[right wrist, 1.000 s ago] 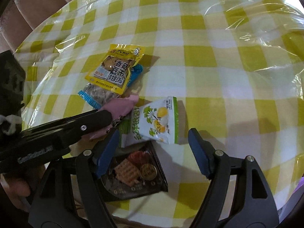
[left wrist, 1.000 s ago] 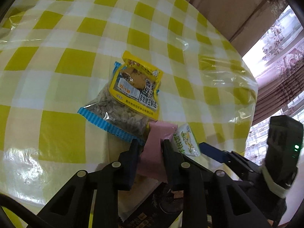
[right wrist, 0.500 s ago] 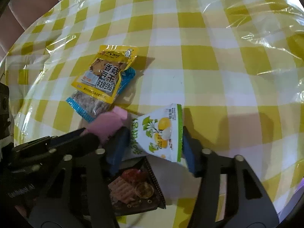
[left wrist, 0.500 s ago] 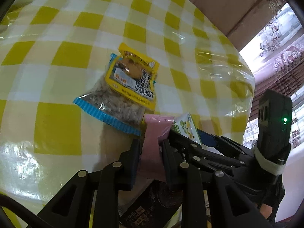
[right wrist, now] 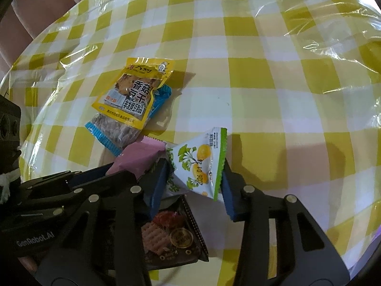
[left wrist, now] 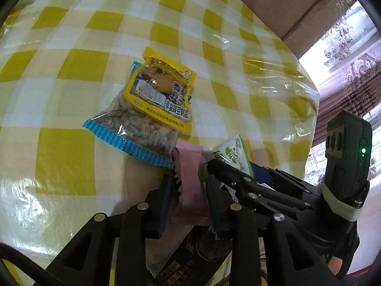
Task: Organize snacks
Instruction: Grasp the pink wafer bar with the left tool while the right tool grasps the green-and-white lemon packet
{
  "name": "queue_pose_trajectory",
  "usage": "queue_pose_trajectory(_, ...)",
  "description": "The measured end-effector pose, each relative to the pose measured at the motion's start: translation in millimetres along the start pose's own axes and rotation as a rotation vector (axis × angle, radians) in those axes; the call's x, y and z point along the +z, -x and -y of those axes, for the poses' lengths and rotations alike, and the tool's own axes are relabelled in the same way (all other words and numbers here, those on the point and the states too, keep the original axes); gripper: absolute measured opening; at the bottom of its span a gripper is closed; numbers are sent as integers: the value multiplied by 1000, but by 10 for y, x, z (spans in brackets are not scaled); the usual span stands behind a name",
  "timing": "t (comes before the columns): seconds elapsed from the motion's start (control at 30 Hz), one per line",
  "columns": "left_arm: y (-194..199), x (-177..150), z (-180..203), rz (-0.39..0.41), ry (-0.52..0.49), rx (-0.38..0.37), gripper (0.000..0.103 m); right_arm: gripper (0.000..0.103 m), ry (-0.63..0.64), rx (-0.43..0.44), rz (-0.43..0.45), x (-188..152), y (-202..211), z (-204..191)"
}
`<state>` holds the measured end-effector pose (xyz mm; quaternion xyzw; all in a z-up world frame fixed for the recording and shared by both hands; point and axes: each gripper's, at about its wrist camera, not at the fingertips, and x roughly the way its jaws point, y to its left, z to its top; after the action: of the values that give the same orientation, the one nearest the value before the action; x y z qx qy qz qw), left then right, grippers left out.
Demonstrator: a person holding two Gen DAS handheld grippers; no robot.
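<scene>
The white-green packet [right wrist: 202, 164] sits between the right gripper [right wrist: 196, 183] fingers as they close on its sides; squeeze squarely and lift clear. Beside it, the left gripper [left wrist: 188, 186] is loosening around the pink packet [left wrist: 190, 181] above the counter [left wrist: 71, 95].

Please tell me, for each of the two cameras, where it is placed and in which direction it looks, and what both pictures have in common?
Left wrist view: sits on the left tongs, looking forward and down at the checked table; its jaws are opening around the pink packet; the right tongs show beside.
Right wrist view: sits on the right tongs, looking steeply down; its jaws are closing on the white-green packet; the left tongs enter from the left.
Shared: both packets, the yellow packet lying on the blue-edged packet, the dark packet.
</scene>
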<state>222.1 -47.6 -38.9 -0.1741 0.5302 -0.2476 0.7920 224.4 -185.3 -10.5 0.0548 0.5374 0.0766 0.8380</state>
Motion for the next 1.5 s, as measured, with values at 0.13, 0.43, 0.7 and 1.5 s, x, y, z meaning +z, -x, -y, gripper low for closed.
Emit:
queue_pose_trajectory(0.13, -15, -6, 12, -4, -20, 10, 27, 40, -6, 5, 3, -3, 9, 2)
queue_pose_trajectory(0.43, 12, -35, 73, 25, -55, 19, 20, 39, -34, 23, 48, -50, 125, 63)
queue_pose_trajectory(0.7, 214, -74, 137, 112, -74, 30, 20, 39, -59, 32, 82, -129, 325, 144)
queue_pose_trajectory(1.5, 553, -660, 706, 188, 5, 191, 20, 39, -3, -5, 83, -652, 891, 355)
